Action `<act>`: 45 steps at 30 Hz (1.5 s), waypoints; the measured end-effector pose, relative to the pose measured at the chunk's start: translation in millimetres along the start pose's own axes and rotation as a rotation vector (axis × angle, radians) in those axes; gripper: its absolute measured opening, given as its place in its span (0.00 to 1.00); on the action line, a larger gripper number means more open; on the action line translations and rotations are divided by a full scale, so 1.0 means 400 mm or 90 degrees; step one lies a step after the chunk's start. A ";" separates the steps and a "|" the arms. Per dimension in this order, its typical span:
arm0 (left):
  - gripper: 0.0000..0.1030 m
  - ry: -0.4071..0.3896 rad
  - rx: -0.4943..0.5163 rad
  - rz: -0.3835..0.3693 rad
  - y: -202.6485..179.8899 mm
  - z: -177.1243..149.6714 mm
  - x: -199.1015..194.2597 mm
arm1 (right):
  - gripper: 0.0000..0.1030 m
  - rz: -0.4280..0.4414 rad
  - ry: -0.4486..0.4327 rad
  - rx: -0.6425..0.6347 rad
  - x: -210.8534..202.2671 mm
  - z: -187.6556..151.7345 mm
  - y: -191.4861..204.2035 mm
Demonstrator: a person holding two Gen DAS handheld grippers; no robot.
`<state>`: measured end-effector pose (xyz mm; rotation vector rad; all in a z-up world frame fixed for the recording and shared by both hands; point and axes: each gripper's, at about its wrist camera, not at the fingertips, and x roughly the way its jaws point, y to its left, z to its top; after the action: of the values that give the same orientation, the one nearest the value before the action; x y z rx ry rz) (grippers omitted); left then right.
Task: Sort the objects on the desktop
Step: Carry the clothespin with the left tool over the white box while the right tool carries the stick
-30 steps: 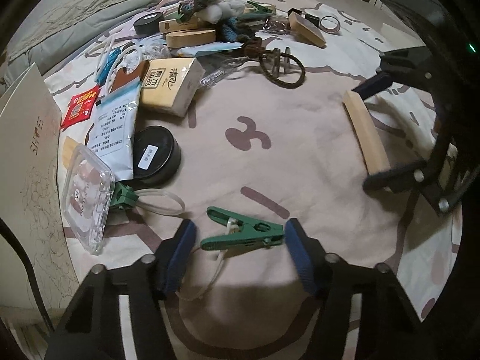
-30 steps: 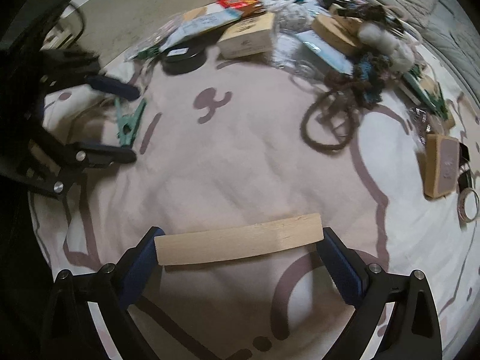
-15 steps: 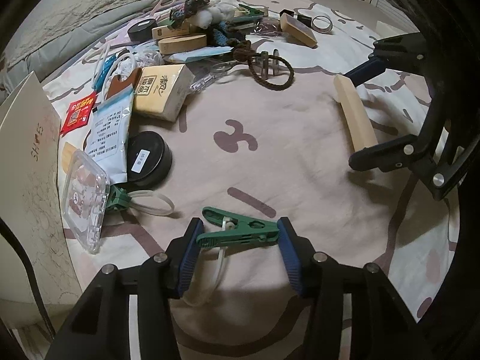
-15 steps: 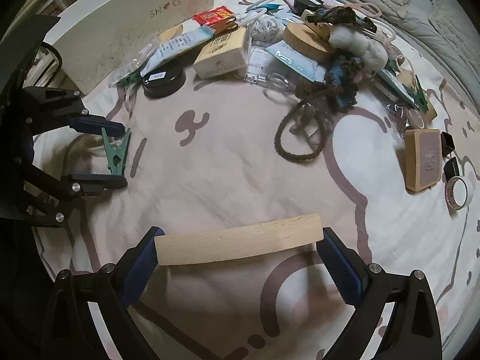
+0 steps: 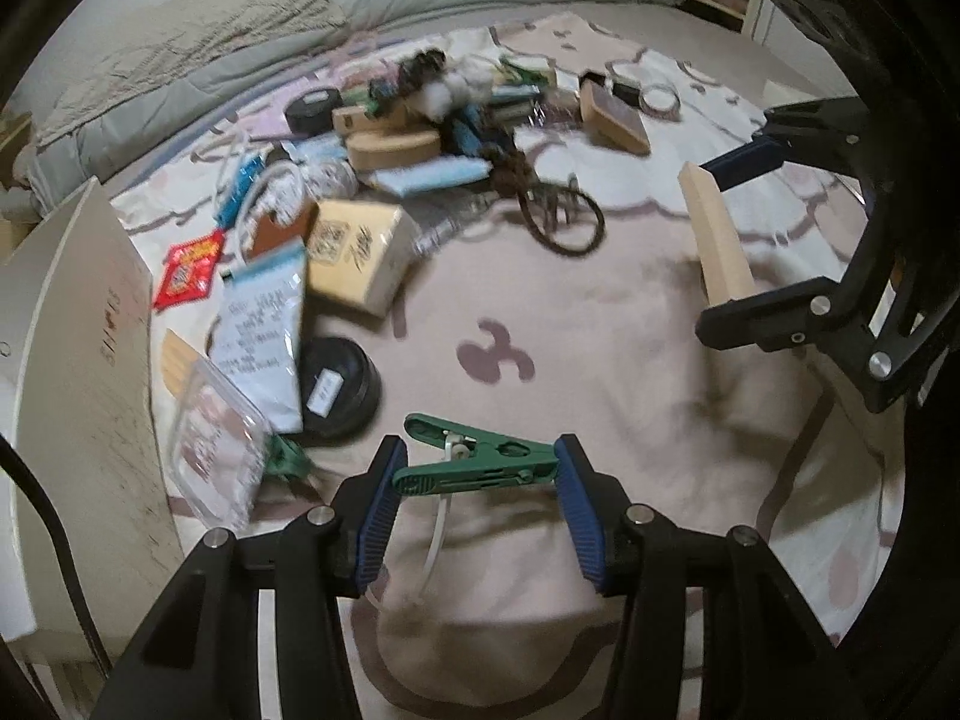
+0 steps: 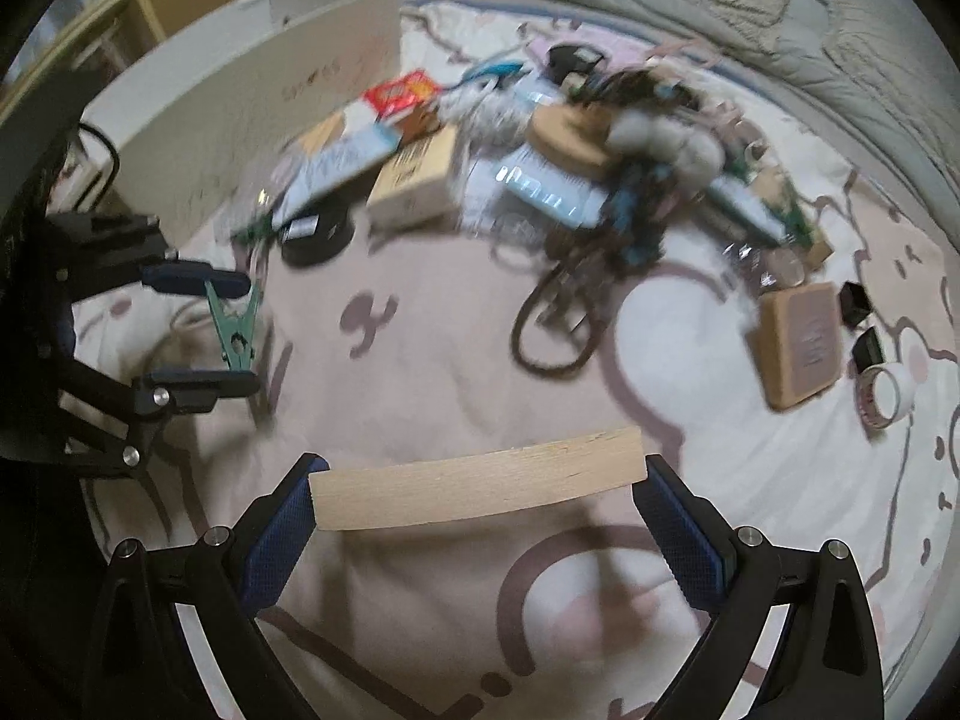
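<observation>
Both-handed: left gripper [image 5: 474,474] clamps green clip [image 5: 474,459], right gripper [image 6: 480,489] wooden bar [image 6: 480,480].

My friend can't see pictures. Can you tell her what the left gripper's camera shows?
The left gripper pinches a green clip endwise above a patterned bedsheet. Beyond lies a jumble of small things, and at right the right gripper holds a wooden stick.

Open stretch of cream patterned bedsheet [image 5: 600,324] between both grippers; crowded beyond by heaped small clutter [image 5: 432,120]; hemmed leftward by upright white cardboard box [image 5: 78,360] and black round tin [image 5: 339,387].
</observation>
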<state>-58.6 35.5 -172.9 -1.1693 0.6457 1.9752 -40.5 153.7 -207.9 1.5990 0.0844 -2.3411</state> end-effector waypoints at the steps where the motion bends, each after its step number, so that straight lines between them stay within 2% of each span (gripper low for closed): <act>1: 0.49 -0.006 -0.002 0.002 0.002 0.006 -0.005 | 0.98 -0.004 -0.006 0.003 -0.003 0.040 -0.006; 4: 0.49 -0.025 -0.008 0.006 0.009 0.026 -0.026 | 0.98 -0.014 -0.032 0.011 -0.004 0.075 -0.030; 6: 0.49 -0.035 -0.013 0.007 0.015 0.036 -0.039 | 0.98 -0.014 -0.047 0.021 -0.067 0.037 -0.072; 7: 0.49 -0.042 -0.016 0.008 0.019 0.041 -0.046 | 0.98 -0.016 -0.057 0.028 -0.056 0.066 -0.053; 14: 0.49 -0.093 -0.038 0.022 0.045 0.078 -0.104 | 0.98 -0.038 -0.114 0.042 -0.100 0.103 -0.055; 27: 0.49 -0.165 -0.079 0.054 0.100 0.120 -0.201 | 0.98 -0.069 -0.177 0.066 -0.154 0.157 -0.053; 45: 0.49 -0.233 -0.142 0.100 0.187 0.148 -0.292 | 0.98 -0.125 -0.290 0.078 -0.246 0.242 -0.023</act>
<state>-112.5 -6.5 -38.3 -0.8655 0.3410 2.3659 -97.6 162.7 -82.1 1.1078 -0.0035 -2.8521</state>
